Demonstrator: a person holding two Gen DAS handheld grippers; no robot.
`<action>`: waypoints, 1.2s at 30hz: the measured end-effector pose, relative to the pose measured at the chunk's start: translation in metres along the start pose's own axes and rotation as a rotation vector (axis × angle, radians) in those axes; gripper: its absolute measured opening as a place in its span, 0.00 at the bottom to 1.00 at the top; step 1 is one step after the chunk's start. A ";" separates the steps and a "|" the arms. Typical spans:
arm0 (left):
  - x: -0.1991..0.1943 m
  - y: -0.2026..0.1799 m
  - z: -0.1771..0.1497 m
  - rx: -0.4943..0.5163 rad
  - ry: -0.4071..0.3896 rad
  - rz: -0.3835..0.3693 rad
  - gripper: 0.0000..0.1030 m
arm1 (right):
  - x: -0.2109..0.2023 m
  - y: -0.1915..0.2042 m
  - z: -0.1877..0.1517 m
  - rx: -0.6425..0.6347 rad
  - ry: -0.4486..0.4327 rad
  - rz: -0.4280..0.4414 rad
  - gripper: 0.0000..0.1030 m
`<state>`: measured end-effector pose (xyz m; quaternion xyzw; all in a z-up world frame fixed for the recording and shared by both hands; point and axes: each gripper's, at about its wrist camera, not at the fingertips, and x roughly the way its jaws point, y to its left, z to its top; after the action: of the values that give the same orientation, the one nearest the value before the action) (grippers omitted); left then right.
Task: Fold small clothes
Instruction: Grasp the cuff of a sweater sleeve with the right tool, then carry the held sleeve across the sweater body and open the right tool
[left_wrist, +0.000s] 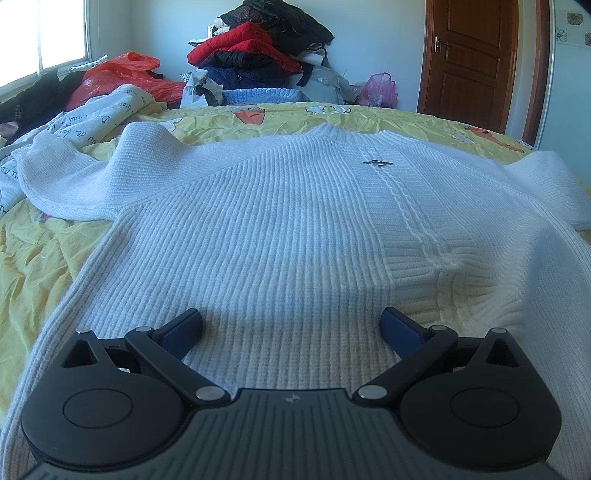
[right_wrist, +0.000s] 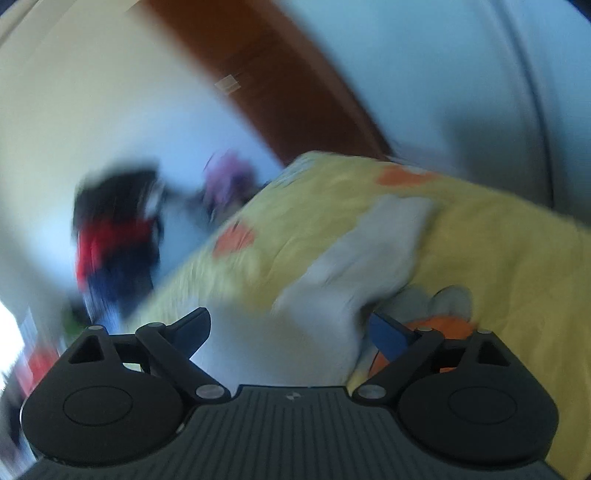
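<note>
A white ribbed knit sweater (left_wrist: 280, 229) lies spread flat on the yellow bedspread (left_wrist: 40, 266), neck away from me, a small metal clasp (left_wrist: 376, 162) near the collar. Its left sleeve (left_wrist: 66, 177) bends out to the left. My left gripper (left_wrist: 291, 325) is open and empty, low over the sweater's hem. The right wrist view is blurred by motion. My right gripper (right_wrist: 288, 325) is open, with the white right sleeve (right_wrist: 354, 266) of the sweater running between its fingers on the yellow bedspread (right_wrist: 498, 258).
A tall pile of red, black and navy clothes (left_wrist: 258, 48) stands beyond the bed. A red plastic bag (left_wrist: 122, 77) and a printed white sheet (left_wrist: 92, 114) lie at the left. A pink bag (left_wrist: 380, 88) and a brown door (left_wrist: 472, 55) are at the right.
</note>
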<state>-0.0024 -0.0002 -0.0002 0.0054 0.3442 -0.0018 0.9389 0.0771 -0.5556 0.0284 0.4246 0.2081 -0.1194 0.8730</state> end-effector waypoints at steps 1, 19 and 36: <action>0.000 0.000 0.000 0.000 0.000 0.000 1.00 | 0.008 -0.017 0.010 0.103 -0.003 0.008 0.83; 0.000 0.000 0.000 0.000 0.000 0.000 1.00 | 0.090 -0.059 0.050 0.105 -0.060 -0.153 0.42; -0.001 -0.001 0.001 0.005 0.002 -0.001 1.00 | 0.014 -0.028 0.086 -0.032 -0.260 -0.105 0.15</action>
<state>-0.0026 -0.0014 0.0008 0.0073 0.3452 -0.0032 0.9385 0.1012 -0.6417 0.0502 0.3800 0.1168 -0.2156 0.8919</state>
